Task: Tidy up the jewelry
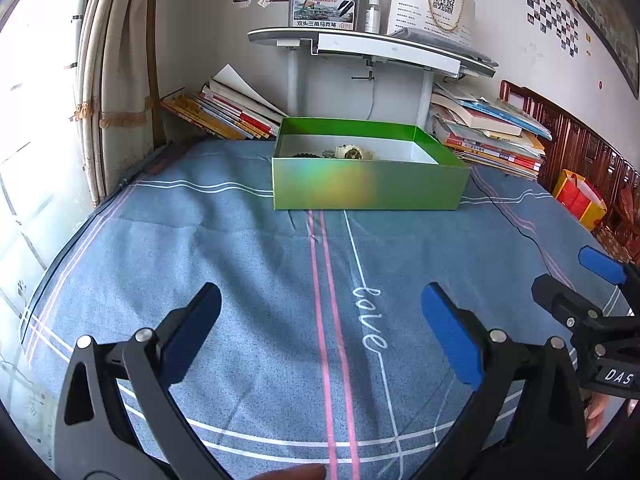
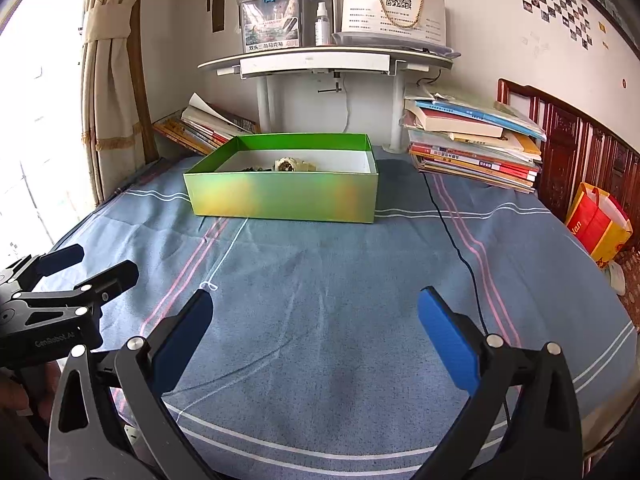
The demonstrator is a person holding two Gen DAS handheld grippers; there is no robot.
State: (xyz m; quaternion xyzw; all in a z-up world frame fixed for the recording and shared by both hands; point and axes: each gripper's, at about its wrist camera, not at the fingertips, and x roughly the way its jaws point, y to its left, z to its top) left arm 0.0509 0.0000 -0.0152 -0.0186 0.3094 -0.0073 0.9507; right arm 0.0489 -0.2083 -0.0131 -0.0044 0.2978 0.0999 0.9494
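Spread tools [image 1: 320, 320] [image 2: 314, 324]; perhaps beads [image 1: 306, 155] boxed.

My left gripper [image 1: 320, 328] hangs low with its jaws spread wide and empty; my right gripper [image 2: 314, 330] sits at its three o'clock, level alongside, fingers equally parted, gripping nothing

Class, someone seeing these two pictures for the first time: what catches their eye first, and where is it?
The shiny green open cardboard box sits mid-bed on the blue striped sheet, a cream wristwatch inside. In the foreground, both open tongs, left and right, hover empty.
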